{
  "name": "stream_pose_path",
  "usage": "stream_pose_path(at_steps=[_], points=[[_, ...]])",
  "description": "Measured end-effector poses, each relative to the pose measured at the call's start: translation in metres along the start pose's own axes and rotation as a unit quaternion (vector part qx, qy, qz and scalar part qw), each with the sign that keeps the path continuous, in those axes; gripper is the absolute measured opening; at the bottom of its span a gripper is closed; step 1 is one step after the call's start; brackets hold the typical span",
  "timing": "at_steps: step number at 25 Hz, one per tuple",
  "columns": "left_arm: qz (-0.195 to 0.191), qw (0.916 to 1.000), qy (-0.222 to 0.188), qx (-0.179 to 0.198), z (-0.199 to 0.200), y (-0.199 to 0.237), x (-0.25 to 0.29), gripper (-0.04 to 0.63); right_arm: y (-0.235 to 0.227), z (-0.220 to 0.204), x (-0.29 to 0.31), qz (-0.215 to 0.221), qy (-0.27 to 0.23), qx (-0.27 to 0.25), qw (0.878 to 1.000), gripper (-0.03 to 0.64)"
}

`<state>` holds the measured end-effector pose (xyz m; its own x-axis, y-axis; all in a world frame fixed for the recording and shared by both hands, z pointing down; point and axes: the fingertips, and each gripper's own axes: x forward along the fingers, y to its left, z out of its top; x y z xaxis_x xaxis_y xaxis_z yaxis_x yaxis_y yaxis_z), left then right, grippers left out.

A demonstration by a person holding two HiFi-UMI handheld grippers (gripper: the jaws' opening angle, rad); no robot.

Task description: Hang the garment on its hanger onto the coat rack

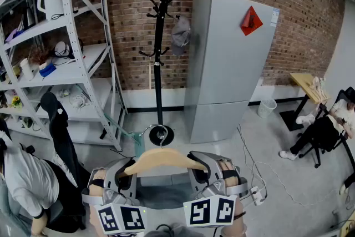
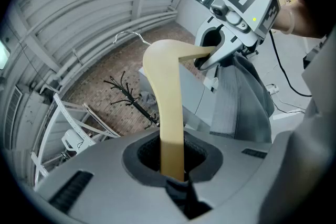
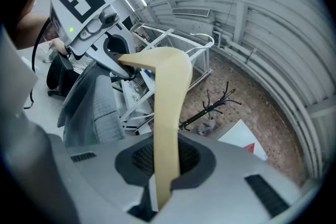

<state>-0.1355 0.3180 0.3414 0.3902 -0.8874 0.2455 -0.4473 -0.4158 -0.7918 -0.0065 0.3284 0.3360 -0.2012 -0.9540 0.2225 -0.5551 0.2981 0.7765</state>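
A pale wooden hanger [image 1: 162, 159] with a metal hook is held level in front of me, and a grey garment [image 1: 161, 194] hangs below it. My left gripper [image 1: 123, 172] is shut on its left arm and my right gripper [image 1: 202, 170] on its right arm. In the left gripper view the hanger [image 2: 170, 113] runs up from between the jaws of the left gripper [image 2: 172, 165] toward the garment [image 2: 244, 102]. The right gripper view shows the hanger [image 3: 168, 113] clamped in the right gripper [image 3: 165, 170]. The black coat rack [image 1: 160, 47] stands ahead against the brick wall.
A grey item [image 1: 180, 33] hangs on the rack's right hook. A grey fridge [image 1: 227, 64] stands right of the rack, metal shelving [image 1: 61, 47] with a dark garment [image 1: 61, 136] to the left. One person [image 1: 22, 180] is at lower left, another [image 1: 324, 130] sits at far right.
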Motion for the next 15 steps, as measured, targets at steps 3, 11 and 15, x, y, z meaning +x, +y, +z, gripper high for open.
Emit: stream_pose_path(at_steps=[3,11,15], points=[[-0.002,1.0000,0.001,0.000,-0.001,-0.002,0.000,0.037,0.001,-0.001,0.000,0.001,-0.001,0.000,1.000,0.046],[-0.001,1.0000,0.002,-0.003,0.001,-0.002,0.006,0.037,-0.002,-0.004,0.006,-0.001,-0.005,0.004,1.000,0.048],[0.001,1.0000,0.003,-0.001,0.006,-0.003,0.017,0.037,-0.010,-0.011,0.013,-0.001,-0.010,0.002,1.000,0.048]])
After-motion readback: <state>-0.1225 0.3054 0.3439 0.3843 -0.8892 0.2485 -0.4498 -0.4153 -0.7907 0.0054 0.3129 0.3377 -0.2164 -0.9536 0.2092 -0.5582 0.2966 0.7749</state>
